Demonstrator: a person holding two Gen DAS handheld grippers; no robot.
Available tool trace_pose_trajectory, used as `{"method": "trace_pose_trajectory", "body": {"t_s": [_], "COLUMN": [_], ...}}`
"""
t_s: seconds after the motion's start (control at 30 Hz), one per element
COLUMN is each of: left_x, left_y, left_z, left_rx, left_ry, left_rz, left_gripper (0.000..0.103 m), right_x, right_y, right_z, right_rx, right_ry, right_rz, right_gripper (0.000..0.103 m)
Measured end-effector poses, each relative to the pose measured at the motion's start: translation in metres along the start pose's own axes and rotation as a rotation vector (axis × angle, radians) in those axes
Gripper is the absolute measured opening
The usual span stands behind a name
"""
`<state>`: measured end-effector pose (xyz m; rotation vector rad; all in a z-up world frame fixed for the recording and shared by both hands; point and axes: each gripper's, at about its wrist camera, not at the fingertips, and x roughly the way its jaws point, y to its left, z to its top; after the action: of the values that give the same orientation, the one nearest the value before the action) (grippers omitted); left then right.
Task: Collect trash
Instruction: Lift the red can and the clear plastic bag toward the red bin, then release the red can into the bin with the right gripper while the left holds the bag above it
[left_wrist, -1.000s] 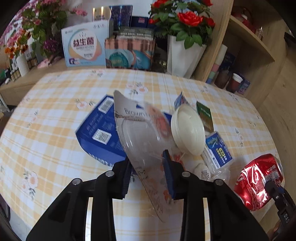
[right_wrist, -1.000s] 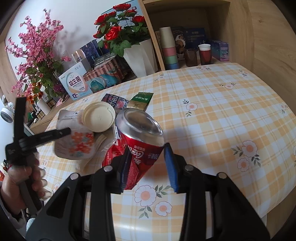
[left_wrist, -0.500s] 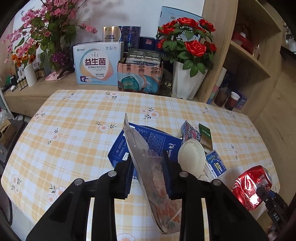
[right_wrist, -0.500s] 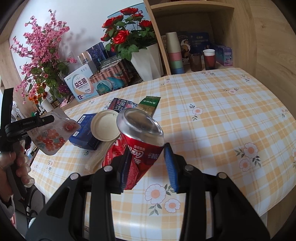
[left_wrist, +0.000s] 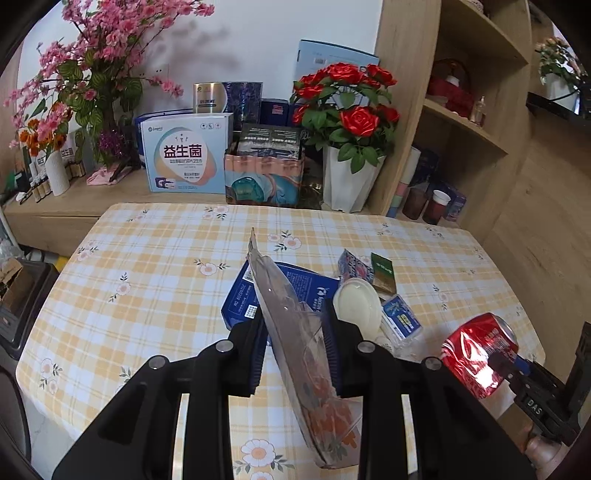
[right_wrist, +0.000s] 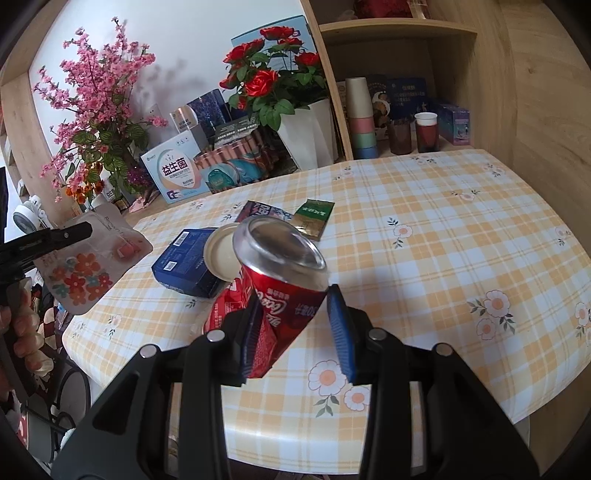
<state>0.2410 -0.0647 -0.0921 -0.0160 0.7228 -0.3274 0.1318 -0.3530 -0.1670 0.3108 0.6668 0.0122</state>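
Lifting two bits of trash clear of the table (right_wrist: 461, 258), likely for carrying to a bin. Pinching one crushed red can (right_wrist: 284, 284) in the right claw (right_wrist: 295, 332), above the table's near edge. Squeezing one flat flowery bag (left_wrist: 295, 332) in the left claw (left_wrist: 295, 343), off the table's left end. Leaving one blue box (right_wrist: 184, 266), one round lid (right_wrist: 221, 258) and several small packets on the table.
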Motion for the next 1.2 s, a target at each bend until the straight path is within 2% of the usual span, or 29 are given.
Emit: {"method": "trace_pose_trajectory", "body": {"t_s": [0.27,0.53,0.8,0.97,1.2], "left_x": [-0.045,-0.083,-0.111,-0.124,-0.14], "left_y": [-0.008,-0.026,-0.034,-0.03,-0.016], "left_z": [-0.016,-0.05,-0.082,-0.096,-0.111], "left_rx": [0.001,0.033,0.041,0.031,-0.005], "left_ry": [-0.003,0.01,0.014,0.005,0.001], "left_rz": [-0.053,-0.105,-0.123,-0.119,-0.126], "left_gripper": [0.028,0.028,0.028,0.028,0.028], "right_x": [-0.029,-0.052,-0.073,-0.077,-0.072], "right_y": [0.017,0.027,0.038,0.046,0.065], "right_z": [-0.006,-0.021,-0.036,-0.053,-0.09], "right_rx": [-0.034,-0.05,-0.073,-0.099,-0.16], "right_ry": [-0.018,-0.016,-0.007,0.064,0.218], "right_rz": [0.014,0.026,0.043,0.041,0.054], "right_gripper": [0.038,0.038,0.038,0.038,0.038]}}
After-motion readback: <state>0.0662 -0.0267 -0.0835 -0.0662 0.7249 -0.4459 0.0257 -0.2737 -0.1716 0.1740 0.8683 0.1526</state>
